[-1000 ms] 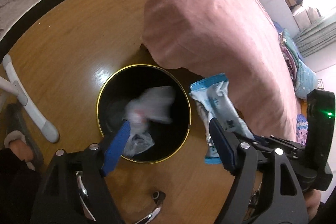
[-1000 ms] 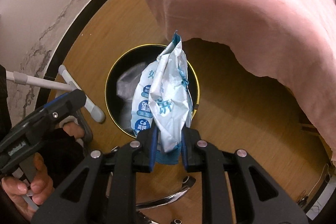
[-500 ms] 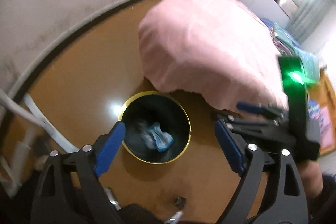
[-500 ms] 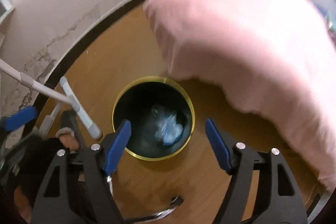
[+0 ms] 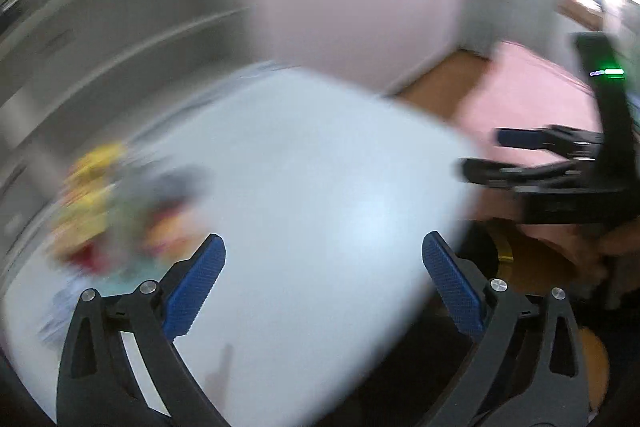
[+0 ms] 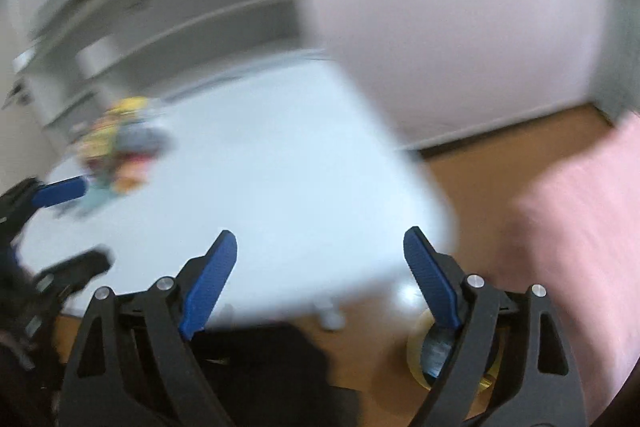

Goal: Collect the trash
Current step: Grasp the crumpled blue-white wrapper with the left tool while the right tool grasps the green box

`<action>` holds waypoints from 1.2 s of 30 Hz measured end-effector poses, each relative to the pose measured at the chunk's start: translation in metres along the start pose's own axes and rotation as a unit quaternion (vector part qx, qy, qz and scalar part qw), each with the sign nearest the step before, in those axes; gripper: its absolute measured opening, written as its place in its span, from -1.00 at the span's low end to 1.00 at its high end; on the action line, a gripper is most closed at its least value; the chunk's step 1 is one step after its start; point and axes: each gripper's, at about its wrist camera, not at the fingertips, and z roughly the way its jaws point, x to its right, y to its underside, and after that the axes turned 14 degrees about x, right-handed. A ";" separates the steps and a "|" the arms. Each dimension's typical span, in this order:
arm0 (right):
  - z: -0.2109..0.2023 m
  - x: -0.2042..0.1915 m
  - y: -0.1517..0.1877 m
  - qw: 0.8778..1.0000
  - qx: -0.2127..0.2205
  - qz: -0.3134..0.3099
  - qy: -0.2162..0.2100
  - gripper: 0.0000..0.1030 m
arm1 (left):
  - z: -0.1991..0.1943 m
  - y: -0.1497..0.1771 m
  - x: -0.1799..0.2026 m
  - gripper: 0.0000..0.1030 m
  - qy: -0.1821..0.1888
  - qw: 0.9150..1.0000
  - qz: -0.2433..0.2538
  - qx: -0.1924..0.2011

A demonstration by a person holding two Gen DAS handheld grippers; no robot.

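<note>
Both grippers, left and right, hang over the white bench, fingers just opening wide, nothing between them. Blurred colourful trash sits far-left on it. Bin below on floor.

Smooth white table, wood-look floor, pink cloth.

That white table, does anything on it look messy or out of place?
Yes. A jumble of colourful wrappers, yellow, red and grey, sits heaped near the far left of the otherwise bare white table. The pictures are too blurred to tell the pieces apart. Both the left gripper and right gripper are open and empty.
</note>
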 end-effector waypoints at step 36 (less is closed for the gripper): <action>0.095 -0.173 -0.059 0.960 -0.079 0.056 -0.261 -0.76 | -0.011 0.084 -0.235 -0.18 -0.138 0.983 -0.108 -0.063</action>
